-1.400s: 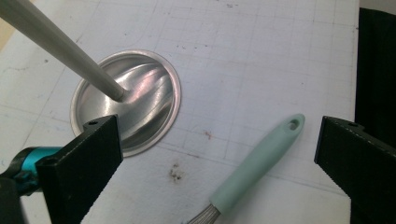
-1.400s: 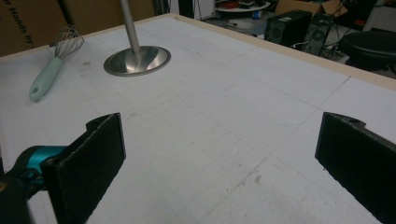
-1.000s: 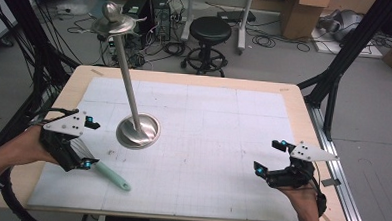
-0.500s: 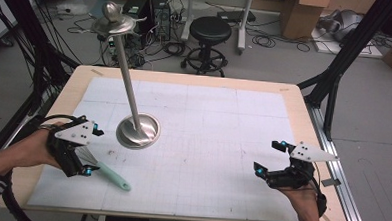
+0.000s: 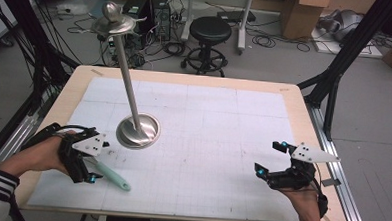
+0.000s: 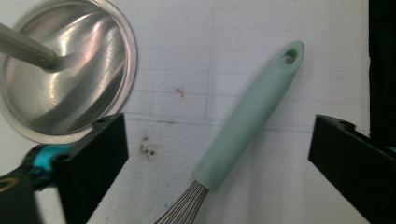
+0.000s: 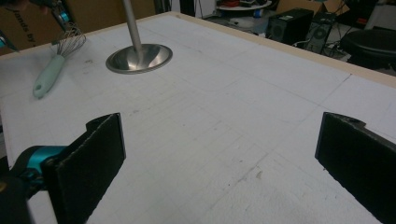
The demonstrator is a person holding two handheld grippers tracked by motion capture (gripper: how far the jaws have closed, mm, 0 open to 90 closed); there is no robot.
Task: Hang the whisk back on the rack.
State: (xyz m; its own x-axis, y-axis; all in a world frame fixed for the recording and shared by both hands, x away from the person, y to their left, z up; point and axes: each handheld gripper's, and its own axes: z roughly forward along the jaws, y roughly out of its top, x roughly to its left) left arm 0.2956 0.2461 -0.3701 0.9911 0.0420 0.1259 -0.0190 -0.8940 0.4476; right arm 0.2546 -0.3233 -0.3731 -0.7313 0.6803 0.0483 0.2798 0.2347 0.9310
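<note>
Whisk (image 6: 245, 119) is lying flat on the counter (image 5: 207, 141) beside the metal stand (image 5: 138, 130), handle between the left gripper (image 5: 89, 168) 's spread, just narrowing jaws, positioned for gripping; right gripper (image 5: 277, 161) is waiting, jaws spread.

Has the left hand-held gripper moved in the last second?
Yes. In the high view the left hand-held gripper has come down toward the whisk, away from the steel stand base. Its jaws have just been closing, whisk handle between them, not yet pressed.

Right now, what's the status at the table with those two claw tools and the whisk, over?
Left gripper open, jaws just closing in, astride whisk, not pressing. Right gripper open, idle. Metal stand beside whisk, apart.
</note>
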